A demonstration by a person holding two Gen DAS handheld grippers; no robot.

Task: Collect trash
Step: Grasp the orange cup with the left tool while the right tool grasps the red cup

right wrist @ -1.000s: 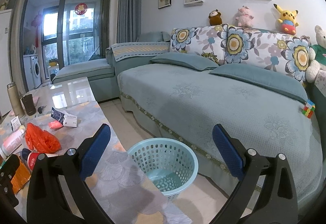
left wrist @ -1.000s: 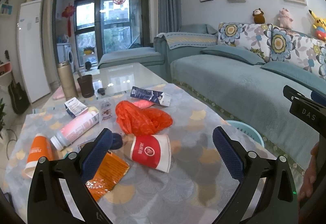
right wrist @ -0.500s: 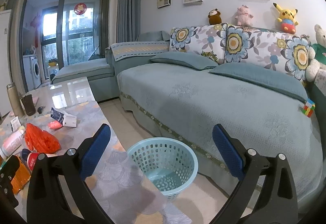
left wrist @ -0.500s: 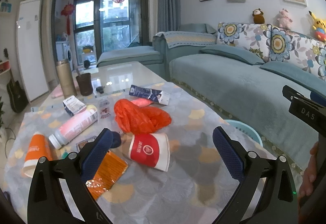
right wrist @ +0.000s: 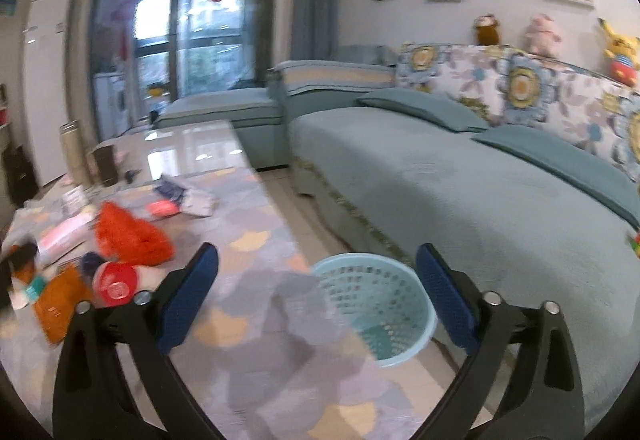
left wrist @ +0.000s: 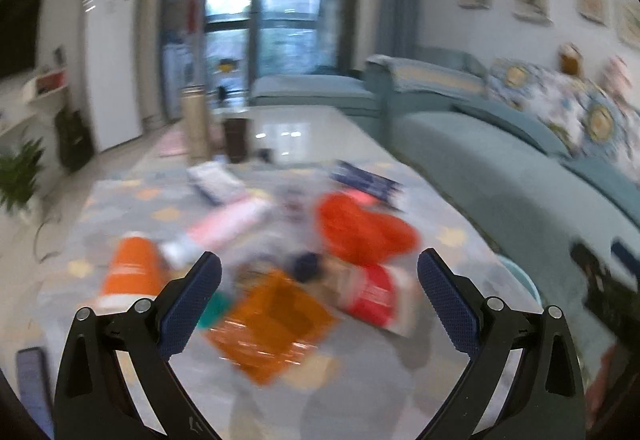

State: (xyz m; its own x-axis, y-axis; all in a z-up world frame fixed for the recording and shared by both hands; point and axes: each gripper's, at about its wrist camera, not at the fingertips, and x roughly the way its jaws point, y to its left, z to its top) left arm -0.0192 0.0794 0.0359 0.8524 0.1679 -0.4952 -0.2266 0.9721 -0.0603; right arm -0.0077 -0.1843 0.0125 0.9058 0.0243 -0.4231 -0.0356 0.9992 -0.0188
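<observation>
Left hand-held gripper (left wrist: 319,298): jaws spread wide, nothing between them, hanging over the near end of the tabletop (left wrist: 360,392); this view is blurred.
Right hand-held gripper (right wrist: 317,288): also wide open and empty, aimed across the tabletop edge toward the basket (right wrist: 376,306).
Orange foil wrapper (left wrist: 272,324): nearest trash, flat on the tabletop just below and between the left jaws; probably light, crinkly and slippery, so a raised edge or corner looks like the best hold.
Red paper cup (left wrist: 376,298): lying on its side just right of the wrapper; likely light and easily crushed, so I would pinch it gently across the rim.
Orange tube (left wrist: 132,274): left of the left finger, lying down; seems stiffer, so grip it mid-body.
Red plastic bag (left wrist: 364,232): crumpled beyond the cup; soft, any bunched fold should do.
Pink bottle (left wrist: 228,226): farther left, on its side.
Basket: on the floor, beside the tabletop by the sofa (right wrist: 460,179), and seemingly empty.
</observation>
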